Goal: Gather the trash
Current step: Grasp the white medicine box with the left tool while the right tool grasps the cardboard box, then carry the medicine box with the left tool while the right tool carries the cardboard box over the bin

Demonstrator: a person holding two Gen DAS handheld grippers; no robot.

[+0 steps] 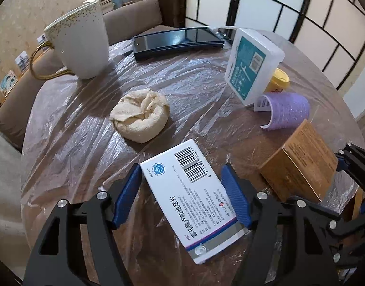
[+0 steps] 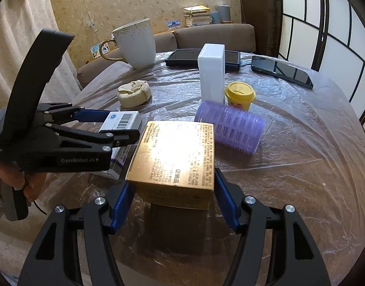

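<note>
My left gripper (image 1: 182,178) is shut on a white medicine box (image 1: 189,195) with a barcode, its blue pads pressing both long sides; the box also shows in the right wrist view (image 2: 121,120). My right gripper (image 2: 172,186) is shut on a gold cardboard box (image 2: 175,155), held just above the table; that box shows at the right in the left wrist view (image 1: 299,164). A crumpled beige tissue wad (image 1: 140,115) lies on the plastic-covered round table (image 1: 87,124), ahead of the left gripper, also in the right wrist view (image 2: 134,93).
A white mug with gold handle (image 1: 79,43) stands far left. A white-teal box (image 1: 252,64), a yellow-lidded cup (image 2: 239,95) and a purple hair roller (image 2: 230,126) sit right of centre. A dark tablet (image 1: 177,41) and a phone (image 2: 282,71) lie at the back. A brown sofa (image 2: 215,35) stands behind.
</note>
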